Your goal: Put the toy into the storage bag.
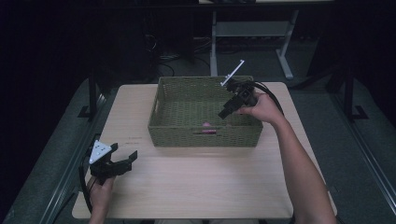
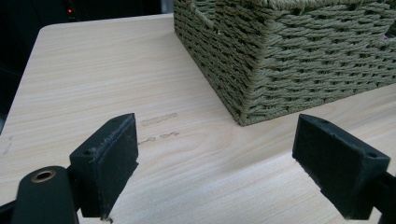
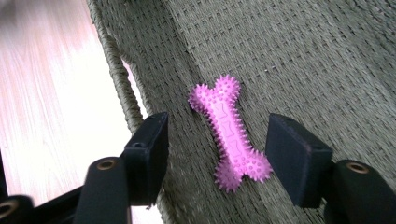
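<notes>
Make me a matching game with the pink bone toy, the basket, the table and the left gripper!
Things:
1. pink bone toy
2. woven basket
3. table
4. left gripper

Descriptions:
A. light wood, with the basket on it
B. lying on the basket floor
C. olive green, standing on the table
D. open, over the table's near left corner

Pairs: 1-B, 2-C, 3-A, 4-D

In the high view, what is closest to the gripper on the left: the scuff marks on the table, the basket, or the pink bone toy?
1. Scuff marks, just beyond the left gripper.
2. Basket, its near left corner.
3. Pink bone toy, inside by the basket's front wall.
</notes>
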Demonstrator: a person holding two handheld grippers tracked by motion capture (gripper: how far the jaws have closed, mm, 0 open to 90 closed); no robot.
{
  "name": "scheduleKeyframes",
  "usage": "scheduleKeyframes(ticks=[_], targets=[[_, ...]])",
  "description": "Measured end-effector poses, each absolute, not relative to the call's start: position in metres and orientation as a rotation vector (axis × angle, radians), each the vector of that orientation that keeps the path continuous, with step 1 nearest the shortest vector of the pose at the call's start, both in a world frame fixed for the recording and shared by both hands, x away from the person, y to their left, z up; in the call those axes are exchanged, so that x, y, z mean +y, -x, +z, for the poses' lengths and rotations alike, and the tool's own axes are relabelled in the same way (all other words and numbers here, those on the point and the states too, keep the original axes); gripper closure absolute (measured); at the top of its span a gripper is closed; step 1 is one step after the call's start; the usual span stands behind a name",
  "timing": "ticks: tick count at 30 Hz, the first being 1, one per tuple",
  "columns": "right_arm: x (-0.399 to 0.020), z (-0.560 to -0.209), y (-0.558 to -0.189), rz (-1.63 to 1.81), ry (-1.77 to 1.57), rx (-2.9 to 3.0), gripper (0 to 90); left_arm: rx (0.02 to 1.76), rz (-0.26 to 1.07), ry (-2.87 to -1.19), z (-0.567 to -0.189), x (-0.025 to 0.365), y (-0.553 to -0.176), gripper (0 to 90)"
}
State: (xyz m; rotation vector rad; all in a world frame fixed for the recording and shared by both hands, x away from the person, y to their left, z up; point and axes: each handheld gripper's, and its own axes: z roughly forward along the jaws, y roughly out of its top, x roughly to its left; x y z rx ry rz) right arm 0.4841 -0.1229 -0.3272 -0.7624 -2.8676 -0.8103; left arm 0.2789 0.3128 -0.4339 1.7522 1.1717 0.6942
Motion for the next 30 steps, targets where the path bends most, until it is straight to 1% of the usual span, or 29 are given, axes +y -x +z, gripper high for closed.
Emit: scheduleKeyframes(ticks=[6, 16, 30], targets=[[-0.13, -0.324, -0.479, -0.829, 0.777, -2.86, 36.2, 1.175, 0.694, -1.75, -0.434, 0.313, -0.279, 13.9], [-0.138, -0.322, -0.473, -0.848, 0.791, -2.852, 31.4, 1.176, 0.691, -1.751, -0.434, 0.313, -0.279, 13.9], [-0.148, -0.318, -0.458, -0.894, 0.796, -2.846, 30.0, 1.175, 0.694, -1.753, -0.434, 0.313, -0.278, 13.8]])
